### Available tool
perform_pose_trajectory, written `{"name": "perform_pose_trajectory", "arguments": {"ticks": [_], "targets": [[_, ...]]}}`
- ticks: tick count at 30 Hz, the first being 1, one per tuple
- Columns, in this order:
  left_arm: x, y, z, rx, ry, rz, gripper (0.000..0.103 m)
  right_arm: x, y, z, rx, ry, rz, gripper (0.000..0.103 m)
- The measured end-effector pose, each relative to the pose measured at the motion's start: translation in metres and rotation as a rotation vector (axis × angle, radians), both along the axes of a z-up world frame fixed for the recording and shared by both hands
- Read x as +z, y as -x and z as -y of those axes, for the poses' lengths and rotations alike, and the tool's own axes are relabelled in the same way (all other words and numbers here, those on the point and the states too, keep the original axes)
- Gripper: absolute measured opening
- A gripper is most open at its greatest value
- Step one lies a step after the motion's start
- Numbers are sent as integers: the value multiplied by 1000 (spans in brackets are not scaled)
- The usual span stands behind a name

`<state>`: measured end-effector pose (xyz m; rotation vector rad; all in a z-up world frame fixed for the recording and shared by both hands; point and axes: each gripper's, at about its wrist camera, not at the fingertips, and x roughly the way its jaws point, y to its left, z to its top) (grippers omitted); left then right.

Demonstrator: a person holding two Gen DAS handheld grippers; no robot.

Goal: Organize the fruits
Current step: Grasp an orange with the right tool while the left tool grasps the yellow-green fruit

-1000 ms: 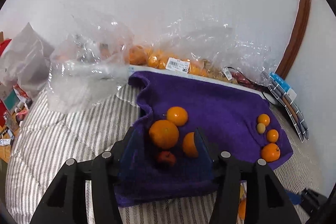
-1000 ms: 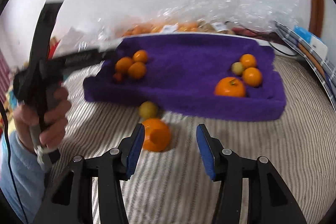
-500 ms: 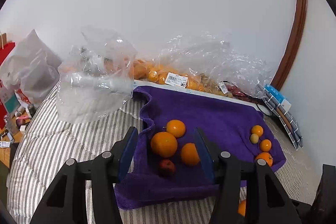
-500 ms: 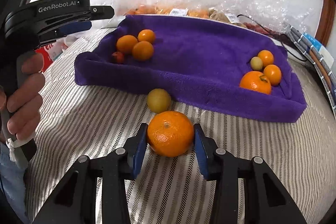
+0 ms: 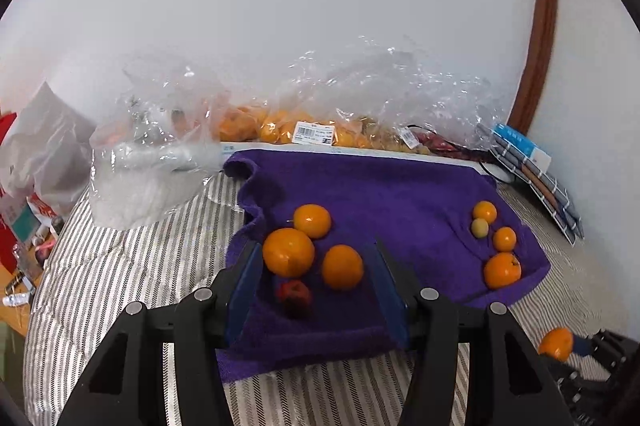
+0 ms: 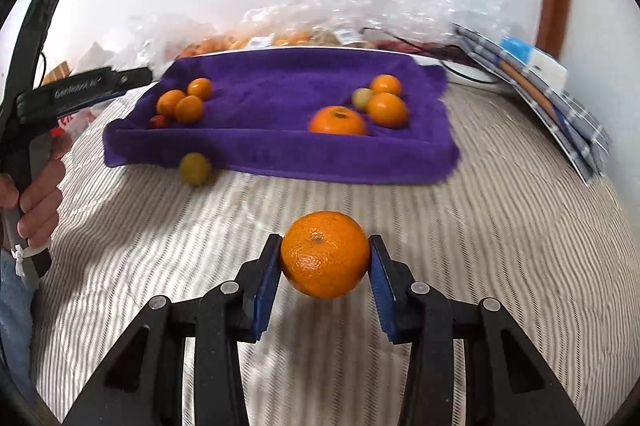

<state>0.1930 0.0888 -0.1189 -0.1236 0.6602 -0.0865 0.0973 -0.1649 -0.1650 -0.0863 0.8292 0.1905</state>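
A: Going left to right, what lay on the purple towel (image 6: 280, 94)?

B: At its left end, a cluster of four: three oranges (image 5: 288, 252) and one small red fruit (image 5: 293, 293). At its right end, another four: one large orange (image 6: 337, 121), two smaller orange fruits (image 6: 387, 109) and one small yellow-green fruit (image 6: 362, 97).

A: Anything off the towel?

B: Two. One yellow-green fruit (image 6: 195, 168) sat on the striped bedcover (image 6: 500, 226), touching the towel's front edge towards the left. One orange (image 6: 325, 254) was between the blue pads of the right gripper (image 6: 325, 262), both pads pressing its sides, well in front of the towel.

A: And the left gripper (image 5: 314, 286)?

B: A hand (image 6: 38, 198) held it at the far left in the right wrist view. Its fingers stood apart, gripping nothing; in its own view they framed the left cluster.

A: Behind the towel?

B: Clear plastic bags (image 5: 360, 106) along the wall, with more orange fruit inside, too crumpled to count.
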Motion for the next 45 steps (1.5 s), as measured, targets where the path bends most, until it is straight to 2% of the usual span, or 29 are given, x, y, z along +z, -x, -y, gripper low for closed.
{"name": "perform_pose_trajectory", "arguments": {"ticks": [2,5,8,9,11,15,19,23,27,30,35,45], "targets": [[1,4,6,-28,-1,5,53,0,3,10,-11,1,2,42],[3,15,16,-113,29,1,53,0,5,22,-29,11,13,42],[2,35,33,-237,96,-23,53,2,6,32,-41,16,21,42],[0,38,41,-253,84,-41,53,3,7,35,-47,16,26,42],[-9,39,58,-267,23,-96,52,6,5,42,-55,11,35,42],[-29,32,80,-268,-62,-179,40,12,0,53,-68,-2,54,42],[-39,20,85,-221,-17,-241,39,9,-5,63,-84,-18,57,42],[-49,10,89,-184,34,-285,39,0,-15,72,-98,-66,18,42],[-53,15,96,-168,-12,-240,35,1,-13,80,-93,-130,26,42],[-53,13,92,-168,14,-241,25,0,-14,85,-105,-159,19,42],[-51,15,81,-170,100,-209,25,0,-13,86,-119,-157,24,42],[-30,35,88,-215,78,-68,25,-4,-15,84,-137,-110,6,42]]}}
